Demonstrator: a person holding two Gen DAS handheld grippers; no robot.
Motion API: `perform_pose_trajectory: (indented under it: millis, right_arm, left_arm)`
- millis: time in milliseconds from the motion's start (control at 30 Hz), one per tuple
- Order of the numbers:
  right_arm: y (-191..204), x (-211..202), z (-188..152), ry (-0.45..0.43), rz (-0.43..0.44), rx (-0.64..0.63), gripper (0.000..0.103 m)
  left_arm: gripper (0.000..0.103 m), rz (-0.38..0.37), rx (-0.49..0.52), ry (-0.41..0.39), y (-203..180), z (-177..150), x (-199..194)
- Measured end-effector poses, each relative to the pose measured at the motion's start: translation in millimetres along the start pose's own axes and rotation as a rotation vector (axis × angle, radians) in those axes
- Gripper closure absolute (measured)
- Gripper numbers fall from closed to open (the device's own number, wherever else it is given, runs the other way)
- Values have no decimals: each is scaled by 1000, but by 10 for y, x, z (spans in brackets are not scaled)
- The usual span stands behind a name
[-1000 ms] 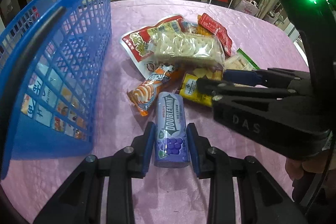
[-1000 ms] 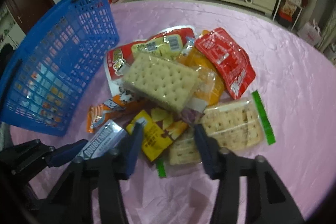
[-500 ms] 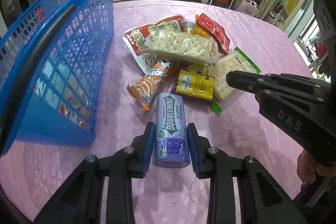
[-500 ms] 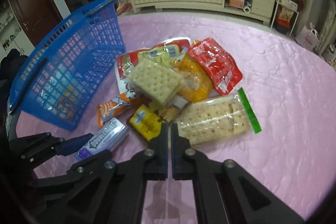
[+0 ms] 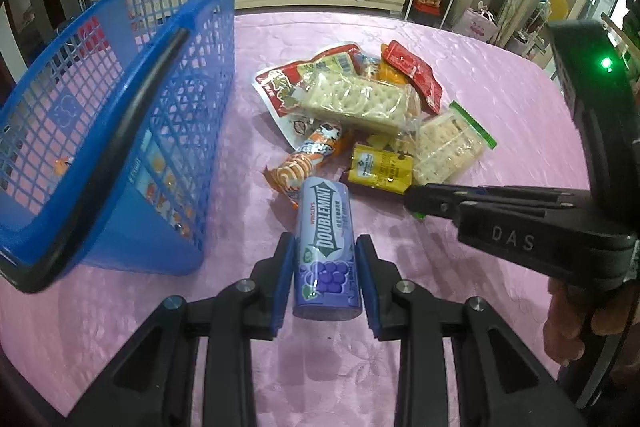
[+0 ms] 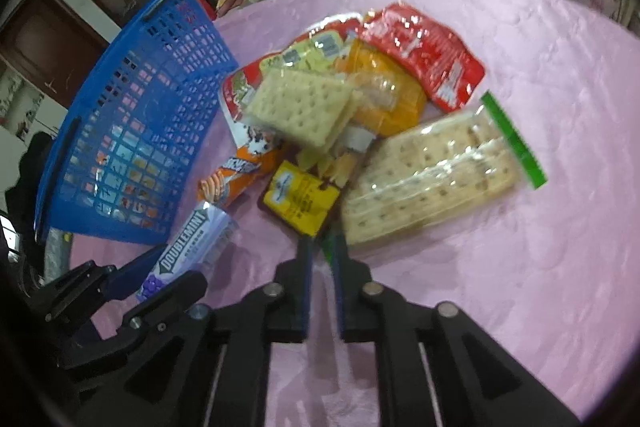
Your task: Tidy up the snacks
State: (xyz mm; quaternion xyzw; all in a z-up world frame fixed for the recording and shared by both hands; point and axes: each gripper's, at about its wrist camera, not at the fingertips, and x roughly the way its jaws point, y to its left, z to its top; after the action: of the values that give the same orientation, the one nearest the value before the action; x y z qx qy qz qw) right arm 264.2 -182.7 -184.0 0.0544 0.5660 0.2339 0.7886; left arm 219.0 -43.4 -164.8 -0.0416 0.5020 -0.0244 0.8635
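In the left wrist view, the left tool (image 5: 325, 277) is clamped on a purple gum bottle (image 5: 326, 247), its blue pads pressed against both sides of the lower half, the bottle pointing away toward the snack pile on the pink worktop (image 5: 500, 75). A blue basket (image 5: 120, 131) stands tilted at the left, near the bottle. The pile lies beyond: an orange wrapper (image 5: 308, 159) just past the bottle's top, a yellow packet (image 5: 380, 167) beside it, a cracker pack (image 5: 356, 101) on top of a red-and-white bag (image 5: 280, 87), a red packet (image 5: 414, 75) at the far side, and a clear cracker bag with a green strip (image 5: 452, 143). The right tool (image 5: 416, 199) reaches in from the right, its tips at the near corner of that bag; a hand (image 5: 576, 319) grips its handle. In the right wrist view, the right tool (image 6: 322, 247) has just been opening from a near-closed stand and now shows a narrow gap, with the green edge of the cracker bag (image 6: 432, 179) between the tips; whether the pads press it I cannot tell. The yellow packet (image 6: 300, 197) lies just left of the tips, and the gum bottle (image 6: 192, 247) sits in the left tool (image 6: 160, 273) at the lower left, beside the basket (image 6: 132, 131).
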Motion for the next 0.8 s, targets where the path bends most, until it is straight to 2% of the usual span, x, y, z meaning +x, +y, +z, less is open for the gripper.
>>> perform_pose_trajectory:
  millis: [133,233,533,567,633,733,800]
  right_arm:
    - [23,27,8,-10,50,28,65]
    - [62,60,41,-17,58,38,58]
    - [139,182,216,-35,49,30,58]
    - [159,200,227,-36,51,23,59]
    - [174,264,248,-18,37,8,82]
    - [163,287,238,-36,25,4,93]
    - [129,233,203,-65,51,17,96]
  left_arm:
    - [74,5,8,-5,15,6,4]
    - [74,0,2,-6,26,20,16]
    - [74,0,0,-2,49,38,51]
    - [74,0,1,-1,50,32,58]
    - [74,5,0,1,53,13,68]
    - [74,1,-11,5,72,-4,80]
    - [74,5,-15,5,79,-8,78]
